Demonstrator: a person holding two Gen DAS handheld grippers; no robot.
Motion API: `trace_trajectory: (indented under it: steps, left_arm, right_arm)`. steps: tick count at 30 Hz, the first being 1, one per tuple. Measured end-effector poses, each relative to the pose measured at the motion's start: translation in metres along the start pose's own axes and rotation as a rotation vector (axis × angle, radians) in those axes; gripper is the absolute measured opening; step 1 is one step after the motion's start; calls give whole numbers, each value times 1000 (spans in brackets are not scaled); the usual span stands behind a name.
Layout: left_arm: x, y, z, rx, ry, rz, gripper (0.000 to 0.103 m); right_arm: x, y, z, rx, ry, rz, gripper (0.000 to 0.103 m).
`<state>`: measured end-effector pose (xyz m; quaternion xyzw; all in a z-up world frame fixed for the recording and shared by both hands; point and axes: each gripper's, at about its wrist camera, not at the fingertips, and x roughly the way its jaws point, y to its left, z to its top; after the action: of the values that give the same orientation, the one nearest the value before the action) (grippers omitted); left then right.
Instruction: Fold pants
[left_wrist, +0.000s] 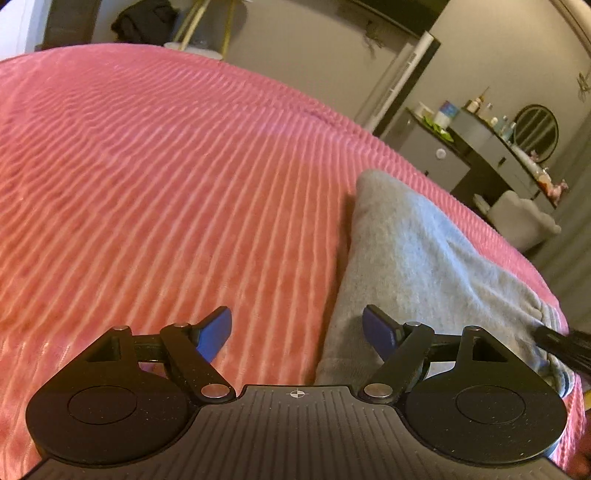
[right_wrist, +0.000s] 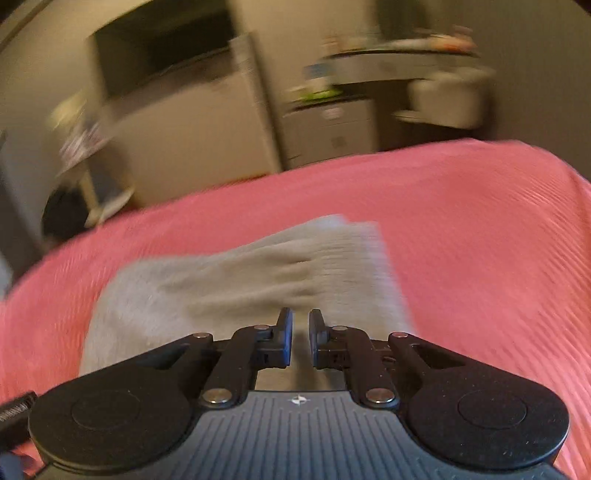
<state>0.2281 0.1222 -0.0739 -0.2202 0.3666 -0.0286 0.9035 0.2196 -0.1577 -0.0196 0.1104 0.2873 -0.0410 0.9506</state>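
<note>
Grey sweatpants (left_wrist: 424, 258) lie on a pink ribbed bedspread (left_wrist: 166, 166), at the right of the left wrist view. My left gripper (left_wrist: 297, 332) is open and empty, low over the pants' left edge, its right finger over the grey cloth. In the blurred right wrist view the pants (right_wrist: 240, 273) stretch ahead with the ribbed waistband (right_wrist: 362, 258) at the far end. My right gripper (right_wrist: 301, 332) is nearly shut, a narrow gap between its pads, just above the cloth. I cannot tell whether it pinches any cloth.
The bedspread (right_wrist: 480, 240) covers the whole bed. Beyond the bed stand a dresser with bottles and a round mirror (left_wrist: 535, 129), a light armchair (left_wrist: 521, 218) and a tall white cabinet (right_wrist: 199, 122). A dark pile (left_wrist: 144, 22) lies past the far edge.
</note>
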Motion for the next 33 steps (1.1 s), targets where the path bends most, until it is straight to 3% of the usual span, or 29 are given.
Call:
trace_trajectory:
  steps: [3,4,6,8,10,15,18,20,23,24,25,26,27,28,30,33]
  left_arm:
    - [4,6,-1,-15,3,15,83]
    - [5,8,-2,-19,2,30,83]
    - [7,12,-1,-35,5,47,83]
    - [6,12,0,-43,-5,49,83]
    - [4,10,1,-29,-30,39,81]
    - [-12,-19,6,141,-176,-107,78]
    - [-23,-43,5,217,-226,-268,78]
    - [-17,-62,4,314,-185,-322,78]
    - [12,-76,-1,402,-85,-249,76]
    - [23,-75,-4,426,-71,-175,67]
    - [32,-70,-7,448,-74,-99,63]
    - [38,-64,-9,457,-84,-80,70]
    - [42,-55,-9,433,-80,-74,88]
    - [46,-46,-5,368,-57,-75,92]
    - [49,-29,5,238,-6,-118,91]
    - [29,-26,10,185,-24,-151,77]
  right_arm:
    - [49,28,7,-137,42,-19,8]
    - [66,28,11,-143,44,-47,2]
    - [84,16,16,-106,0,-109,0]
    - [96,0,18,-2,-15,-81,0]
    - [87,-1,14,4,-22,-59,0]
    - [31,-2,-37,-105,-49,-14,11]
    - [8,2,-56,-199,-56,-38,11]
    - [2,3,-48,-144,-44,3,12]
    - [8,-4,-52,-85,-20,83,15]
    - [10,-2,-57,-119,-18,69,13]
    - [9,1,-65,-205,-49,56,13]
    - [9,3,-71,-273,-78,39,10]
    - [9,5,-76,-337,-98,14,4]
    - [9,4,-81,-371,-113,4,0]
    - [7,1,-84,-396,-129,-12,0]
    - [-5,1,-79,-352,-124,-60,0]
